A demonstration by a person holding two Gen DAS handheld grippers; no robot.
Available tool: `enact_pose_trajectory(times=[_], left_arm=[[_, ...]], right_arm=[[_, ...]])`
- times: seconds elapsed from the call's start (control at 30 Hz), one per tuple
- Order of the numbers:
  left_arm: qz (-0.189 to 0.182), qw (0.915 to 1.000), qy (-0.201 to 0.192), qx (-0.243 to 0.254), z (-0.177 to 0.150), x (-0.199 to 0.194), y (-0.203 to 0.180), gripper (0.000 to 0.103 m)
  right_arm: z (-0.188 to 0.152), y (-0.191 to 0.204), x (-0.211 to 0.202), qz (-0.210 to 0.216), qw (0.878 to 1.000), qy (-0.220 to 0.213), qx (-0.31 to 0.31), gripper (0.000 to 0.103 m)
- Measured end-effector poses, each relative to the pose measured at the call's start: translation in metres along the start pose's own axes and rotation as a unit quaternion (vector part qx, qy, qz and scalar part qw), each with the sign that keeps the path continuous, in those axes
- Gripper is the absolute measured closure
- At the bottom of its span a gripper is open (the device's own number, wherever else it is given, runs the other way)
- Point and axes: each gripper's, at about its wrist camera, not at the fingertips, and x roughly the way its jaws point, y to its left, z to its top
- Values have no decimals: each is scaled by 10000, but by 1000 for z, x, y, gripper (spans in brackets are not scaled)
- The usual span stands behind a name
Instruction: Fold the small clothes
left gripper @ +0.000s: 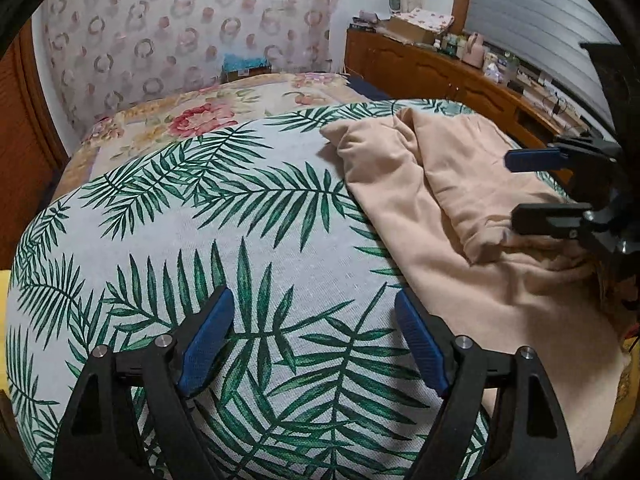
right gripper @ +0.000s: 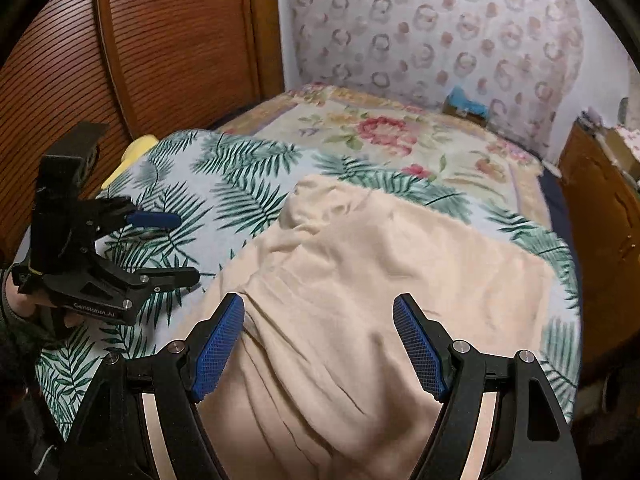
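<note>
Peach garment (right gripper: pixel 360 280) rumpled on palm-leaf cloth (left gripper: pixel 240 240), left gripper (left gripper: pixel 312 344) wide, right gripper (right gripper: pixel 318 344) wide, both empty

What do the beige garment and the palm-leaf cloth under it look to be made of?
Beige garment: soft, matte knit, probably cotton jersey or fleece; it falls in thick, rounded folds. Palm-leaf cloth: flat woven fabric, likely printed cotton or canvas; a fine weave grain shows.

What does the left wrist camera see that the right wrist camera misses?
Only the left wrist view shows the cluttered wooden sideboard and grey blind. Only the right wrist view shows the ribbed wooden door and a yellow object at the bed's edge. Both show the beige garment on the palm-leaf cloth, and the left gripper and right gripper with open jaws.
</note>
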Motion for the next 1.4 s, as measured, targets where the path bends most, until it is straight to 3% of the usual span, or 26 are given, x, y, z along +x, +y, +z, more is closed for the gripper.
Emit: enact_pose_trajectory(times=[0.17,0.23,0.33,0.4,0.47,0.5,0.63,0.77,0.9,1.0,1.03,1.1,1.17,1.33,1.4], left_arm=[[35,9994,175,285,0,7,-12,0],[40,9994,179,292,0,8,-12,0],[41,9994,180,291,0,7,-13,0],[39,9994,180,290,0,7,-13,0],[39,9994,181,291,-1,7,-13,0],[39,9994,180,291,-1,7,-13,0],[39,9994,180,293,0,7,-13,0],[39,9994,179,292,0,8,-12,0],[39,9994,179,292,0,8,-12,0],[39,9994,180,293,0,8,-12,0],[39,9994,179,293,0,8,-12,0],[39,9994,180,293,0,8,-12,0],[39,9994,180,292,0,8,-12,0],[47,9994,181,294,0,8,-13,0],[46,9994,180,293,1,8,-13,0]], right_arm=[[4,5,13,204,9995,207,-128,31],[3,8,16,196,9993,267,-194,35],[3,7,22,147,9989,373,-248,48],[3,5,24,116,9986,427,-296,80],[5,4,19,170,9986,391,-322,94],[6,5,14,156,9987,342,-340,95],[17,-5,-13,-39,9995,-15,-304,98],[31,-48,-41,-373,9988,-304,112,98],[40,-78,-48,-1052,9939,-318,81,98],[44,-116,-41,-1249,9901,-223,597,98],[44,-126,-35,-1429,9874,-137,661,95],[41,-139,-21,-1571,9838,162,848,79],[35,-146,-14,-1523,9828,282,1009,76],[26,-135,-21,-1198,9870,21,1072,71],[24,-126,-24,-1087,9894,-105,954,56]])
